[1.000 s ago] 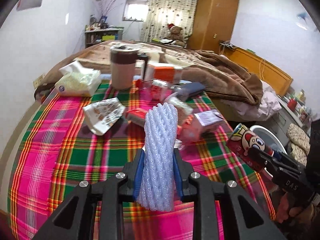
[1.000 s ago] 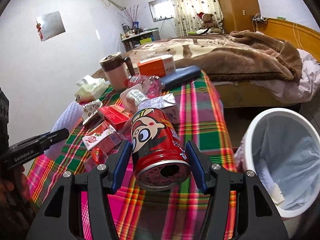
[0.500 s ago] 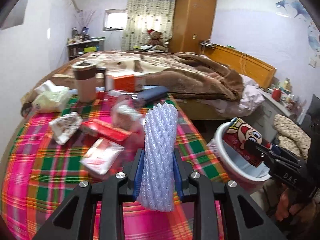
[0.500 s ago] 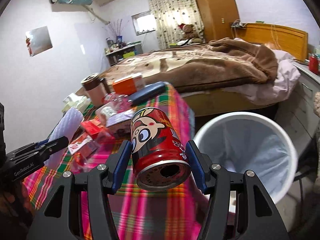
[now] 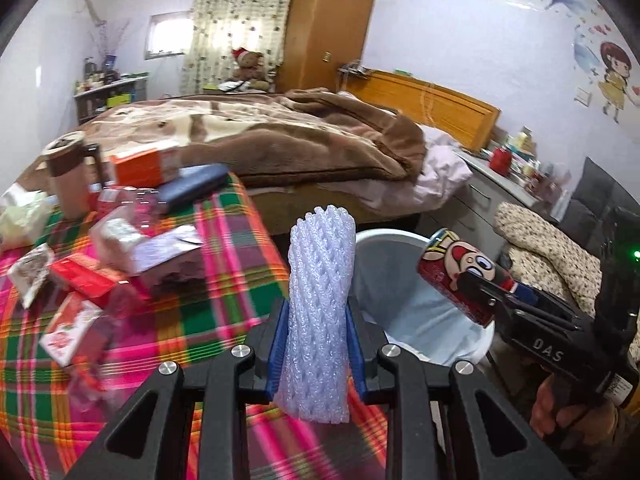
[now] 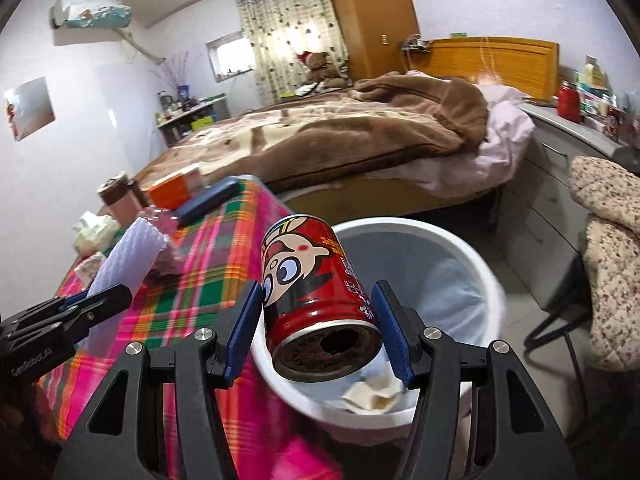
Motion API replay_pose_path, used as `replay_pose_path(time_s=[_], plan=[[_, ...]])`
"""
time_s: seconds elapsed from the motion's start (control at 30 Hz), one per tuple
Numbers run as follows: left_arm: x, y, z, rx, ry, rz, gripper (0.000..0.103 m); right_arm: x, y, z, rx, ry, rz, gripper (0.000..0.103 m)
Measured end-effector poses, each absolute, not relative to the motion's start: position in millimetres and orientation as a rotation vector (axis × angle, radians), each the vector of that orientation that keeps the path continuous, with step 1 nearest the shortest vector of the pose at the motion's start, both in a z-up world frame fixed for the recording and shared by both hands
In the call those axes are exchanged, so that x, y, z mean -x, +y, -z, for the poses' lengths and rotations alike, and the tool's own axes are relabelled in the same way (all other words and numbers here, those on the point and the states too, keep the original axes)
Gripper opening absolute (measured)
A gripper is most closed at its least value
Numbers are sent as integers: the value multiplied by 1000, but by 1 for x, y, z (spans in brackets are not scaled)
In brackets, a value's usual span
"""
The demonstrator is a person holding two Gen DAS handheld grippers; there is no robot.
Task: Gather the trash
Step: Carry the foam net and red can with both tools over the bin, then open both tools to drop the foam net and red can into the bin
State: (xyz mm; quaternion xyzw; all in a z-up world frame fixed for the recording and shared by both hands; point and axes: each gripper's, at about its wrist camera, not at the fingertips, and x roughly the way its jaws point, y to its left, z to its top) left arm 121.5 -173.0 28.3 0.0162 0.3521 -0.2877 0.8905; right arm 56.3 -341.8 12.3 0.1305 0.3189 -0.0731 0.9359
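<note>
Left wrist view: the left gripper (image 5: 318, 344) is clamped on a white foam net sleeve (image 5: 320, 316), held upright between the blue pads (image 5: 277, 350), both pads pressed against its sides. The sleeve stands over the near edge of the table with the plaid cloth (image 5: 224, 240), just beside the rim of the white trash bin (image 5: 384, 236), which sits on the floor against the table's right side and carries a pale liner. To the right, the right gripper (image 5: 486, 294) grips a red cartoon can (image 5: 460, 276), tilted, over the bin's opening. Remaining litter lies on the cloth to the left: a red-and-white carton (image 5: 66, 330), a red packet (image 5: 82, 280), a silvery wrapper (image 5: 168, 246); a brown mug (image 5: 68, 178) and an orange box (image 5: 142, 166) stand at the far end. Right wrist view: the right gripper (image 6: 318, 328) is closed on the red cartoon can (image 6: 316, 292), its opened end facing the camera, directly above the white trash bin (image 6: 460, 252). Crumpled paper (image 6: 372, 394) lies inside the bin. The left gripper (image 6: 96, 300) shows at the left, holding the foam net sleeve (image 6: 128, 260) above the plaid cloth (image 6: 212, 264).
</note>
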Motion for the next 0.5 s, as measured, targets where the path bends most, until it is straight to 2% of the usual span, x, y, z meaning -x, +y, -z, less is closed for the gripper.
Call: replay_pose_path(time_s=[0.5], plan=[[-135,-262,5,-115,805,688,28,-63,-392,14,-271,745,242,58]])
